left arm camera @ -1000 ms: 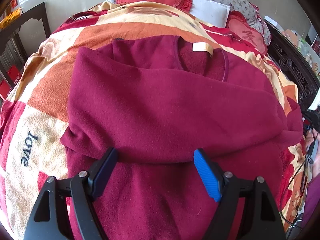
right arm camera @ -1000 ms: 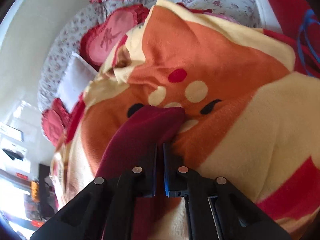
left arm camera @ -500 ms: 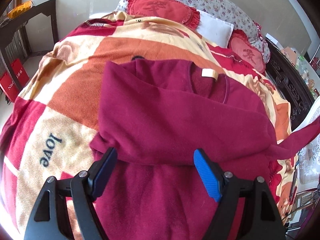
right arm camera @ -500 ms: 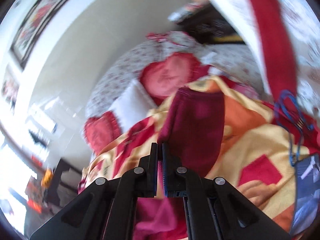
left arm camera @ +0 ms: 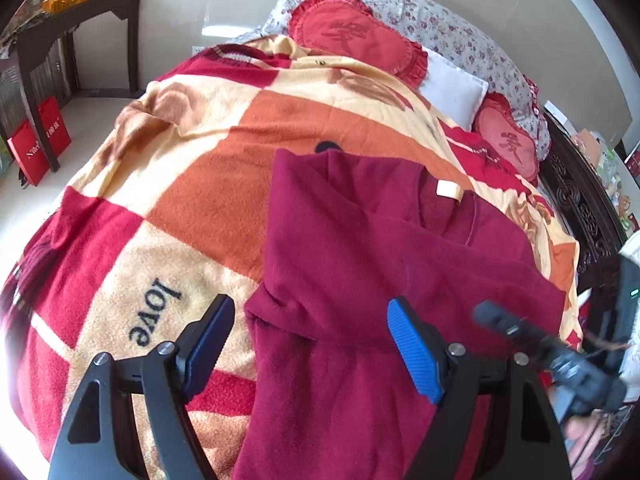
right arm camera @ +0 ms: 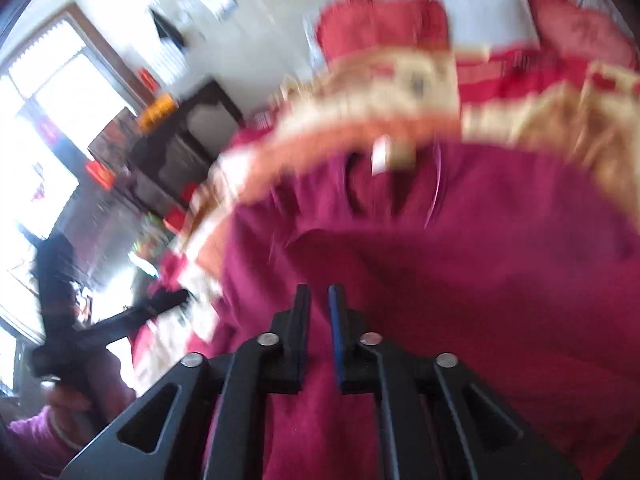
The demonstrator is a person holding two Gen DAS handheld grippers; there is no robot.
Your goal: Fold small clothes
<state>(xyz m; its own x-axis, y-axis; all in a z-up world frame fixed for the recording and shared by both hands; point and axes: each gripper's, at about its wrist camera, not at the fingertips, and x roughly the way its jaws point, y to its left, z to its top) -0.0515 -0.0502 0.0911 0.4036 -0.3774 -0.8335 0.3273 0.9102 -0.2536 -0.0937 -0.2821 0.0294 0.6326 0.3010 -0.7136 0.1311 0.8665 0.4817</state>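
Note:
A maroon fleece sweater (left arm camera: 360,264) lies on the bed, neck with a cream label (left arm camera: 447,190) toward the pillows, one sleeve folded across its body. My left gripper (left arm camera: 312,344) is open and empty, hovering over the sweater's near left edge. My right gripper (right arm camera: 319,300) shows in a blurred view above the sweater (right arm camera: 460,264), its jaws nearly closed with a thin gap; maroon cloth lies between and under them, and whether it is pinched is unclear. It also shows in the left wrist view (left arm camera: 540,352) at the sweater's right side.
The bed carries a checked orange, cream and red blanket (left arm camera: 192,208) with the word "love". Red cushions (left arm camera: 356,40) and a white pillow (left arm camera: 456,88) lie at the head. A dark table (left arm camera: 60,40) stands left, a carved dark bed frame (left arm camera: 584,208) right.
My right gripper has swung the sleeve it was holding up off the blanket and over the sweater's body. My left gripper has pulled back and leftward, still open.

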